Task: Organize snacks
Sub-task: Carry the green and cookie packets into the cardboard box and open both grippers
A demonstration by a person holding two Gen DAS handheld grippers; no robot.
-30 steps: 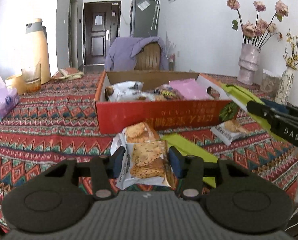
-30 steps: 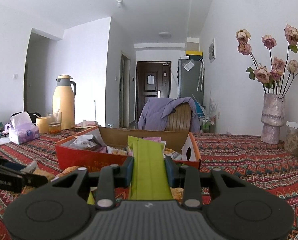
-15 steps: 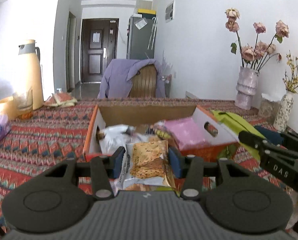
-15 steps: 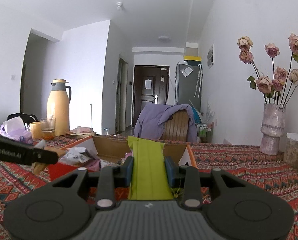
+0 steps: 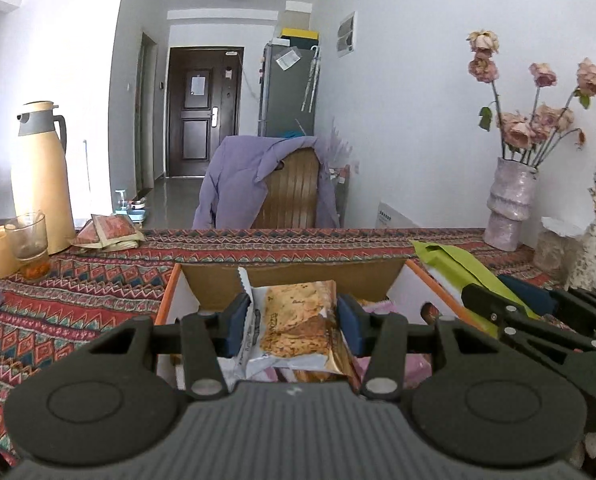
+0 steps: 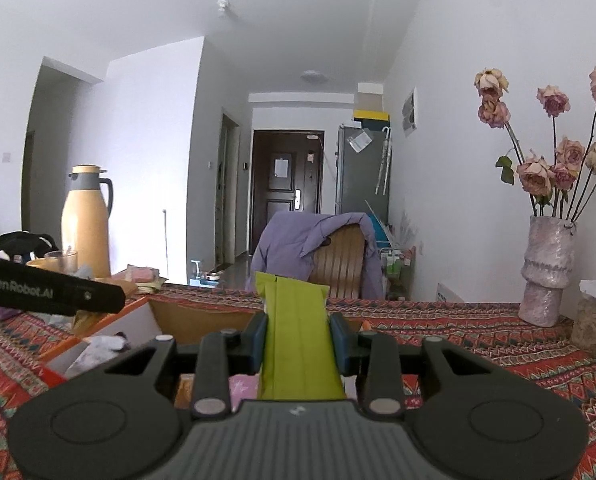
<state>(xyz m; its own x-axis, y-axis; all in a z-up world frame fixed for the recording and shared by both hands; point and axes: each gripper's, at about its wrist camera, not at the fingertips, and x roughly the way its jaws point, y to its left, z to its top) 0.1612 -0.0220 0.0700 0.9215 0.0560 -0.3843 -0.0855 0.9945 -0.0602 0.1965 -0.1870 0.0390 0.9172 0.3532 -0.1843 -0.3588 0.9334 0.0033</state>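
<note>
Held over the open cardboard box: cracker packet pinched in left gripper, green pouch clamped in right gripper; best lowered clear of the walls, then released flat beside snacks inside.

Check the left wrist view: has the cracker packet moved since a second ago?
Yes. Held in the left tool, the cracker packet went from in front of the red cardboard box up and over its open interior.

Lime-green packet, orange-edged box, red zigzag-patterned tablecloth.
</note>
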